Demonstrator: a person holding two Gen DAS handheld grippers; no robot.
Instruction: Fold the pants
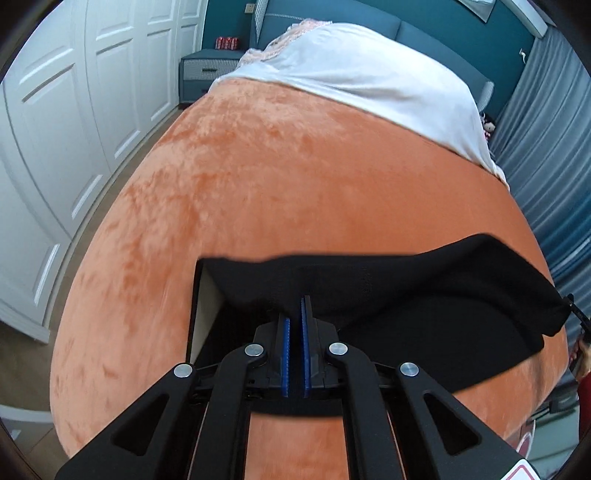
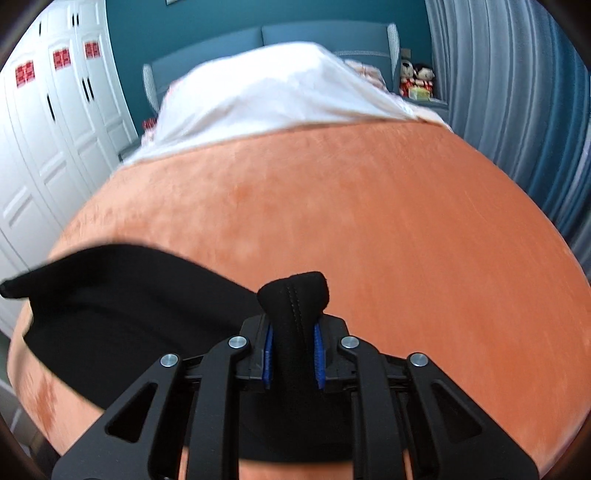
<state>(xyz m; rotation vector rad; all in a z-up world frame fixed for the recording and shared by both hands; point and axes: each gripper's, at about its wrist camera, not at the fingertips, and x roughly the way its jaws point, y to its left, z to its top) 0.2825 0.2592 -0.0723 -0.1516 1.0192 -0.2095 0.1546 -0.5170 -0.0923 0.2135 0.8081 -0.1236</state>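
No legible writing: red square stickers (image 2: 61,59) on white panelled wardrobe doors (image 1: 74,122) are too blurred to read.

Black soft-knit pants (image 1: 424,295) lie at near end of plush orange velvet bedspread (image 1: 295,184), lifted edge stretched between both tools.

Left gripper (image 1: 295,325): blue ribbed pads nearly together, thin black fabric edge pinched between them.

Right gripper (image 2: 293,343): narrow, clamped on a thick rolled, double-stitched hem that pokes up past the tips.

White smooth sheet (image 2: 277,96) w/ pink lace trim sits farther back, by teal upholstered headboard (image 2: 314,35).
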